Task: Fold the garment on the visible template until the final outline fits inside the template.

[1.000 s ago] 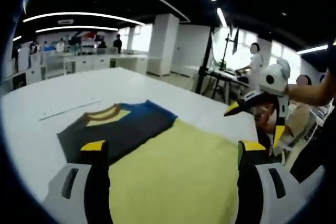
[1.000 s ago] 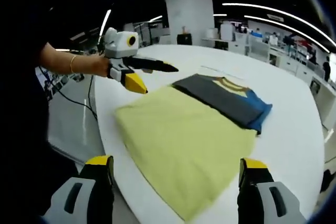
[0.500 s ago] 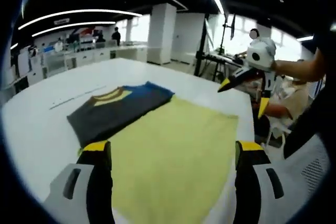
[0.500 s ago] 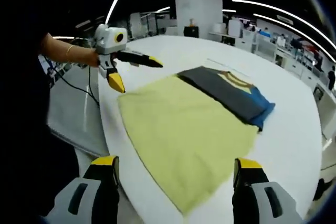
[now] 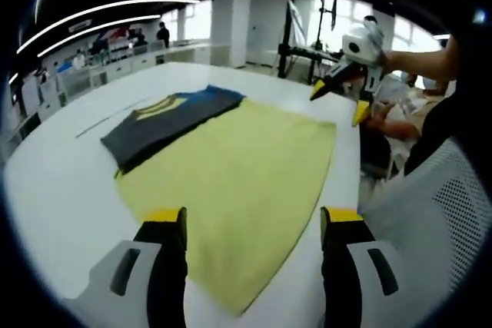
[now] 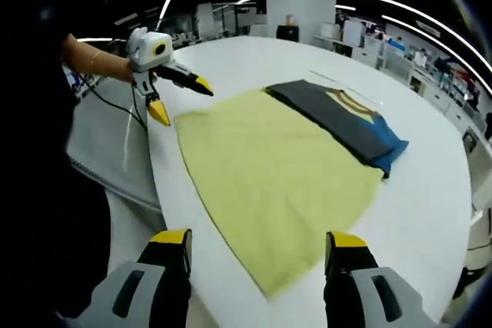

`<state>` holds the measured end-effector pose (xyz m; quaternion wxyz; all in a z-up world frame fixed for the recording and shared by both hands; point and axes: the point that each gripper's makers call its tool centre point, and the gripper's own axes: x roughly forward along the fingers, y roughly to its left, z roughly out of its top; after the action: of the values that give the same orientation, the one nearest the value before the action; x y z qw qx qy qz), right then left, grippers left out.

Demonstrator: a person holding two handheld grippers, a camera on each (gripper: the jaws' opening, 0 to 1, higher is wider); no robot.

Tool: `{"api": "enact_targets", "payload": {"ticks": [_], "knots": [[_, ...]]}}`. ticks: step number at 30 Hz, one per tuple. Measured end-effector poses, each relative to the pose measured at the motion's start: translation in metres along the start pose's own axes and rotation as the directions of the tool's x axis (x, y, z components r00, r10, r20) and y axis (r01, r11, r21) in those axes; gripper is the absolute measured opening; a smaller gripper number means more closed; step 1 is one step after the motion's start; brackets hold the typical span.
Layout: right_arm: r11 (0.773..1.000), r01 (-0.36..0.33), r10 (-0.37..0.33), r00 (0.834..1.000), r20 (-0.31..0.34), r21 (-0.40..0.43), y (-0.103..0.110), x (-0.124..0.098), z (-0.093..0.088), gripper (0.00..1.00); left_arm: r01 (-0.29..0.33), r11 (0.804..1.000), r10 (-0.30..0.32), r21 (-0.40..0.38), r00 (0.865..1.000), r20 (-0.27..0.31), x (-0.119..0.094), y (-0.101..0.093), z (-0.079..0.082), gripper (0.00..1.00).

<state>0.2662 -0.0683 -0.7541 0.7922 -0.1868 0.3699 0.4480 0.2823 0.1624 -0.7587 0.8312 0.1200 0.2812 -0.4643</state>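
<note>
Shirt (image 5: 173, 117) folded small, lying along one edge of the yellow sheet (image 5: 238, 182).
Both tools (image 5: 254, 224) (image 6: 257, 247) hang open, empty, above the table (image 6: 430, 190); folding looks finished.

Your stock on the white tabletop (image 6: 430, 190):
- folded garment (image 6: 338, 122), grey and blue with a yellow collar: one
- yellow template sheet (image 6: 269, 174): one
- handheld grippers: two, your left gripper (image 6: 178, 96) and right gripper (image 5: 337, 105), each with two yellow-tipped fingers (image 6: 159, 113), spread apart.
</note>
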Motion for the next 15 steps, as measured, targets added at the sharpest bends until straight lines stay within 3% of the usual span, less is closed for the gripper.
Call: {"api": "enact_targets", "payload": {"ticks": [4, 15], "knots": [[1.000, -0.005, 0.004, 1.000, -0.018, -0.014, 0.003, 0.004, -0.007, 0.62, -0.004, 0.999, 0.007, 0.037, 0.997, -0.083, -0.002, 0.000, -0.020, 0.53], [0.998, 0.003, -0.008, 0.997, -0.072, -0.069, 0.001, 0.016, -0.023, 0.47, 0.006, 0.994, 0.013, 0.109, 0.985, -0.172, -0.007, -0.003, -0.043, 0.36]]}}
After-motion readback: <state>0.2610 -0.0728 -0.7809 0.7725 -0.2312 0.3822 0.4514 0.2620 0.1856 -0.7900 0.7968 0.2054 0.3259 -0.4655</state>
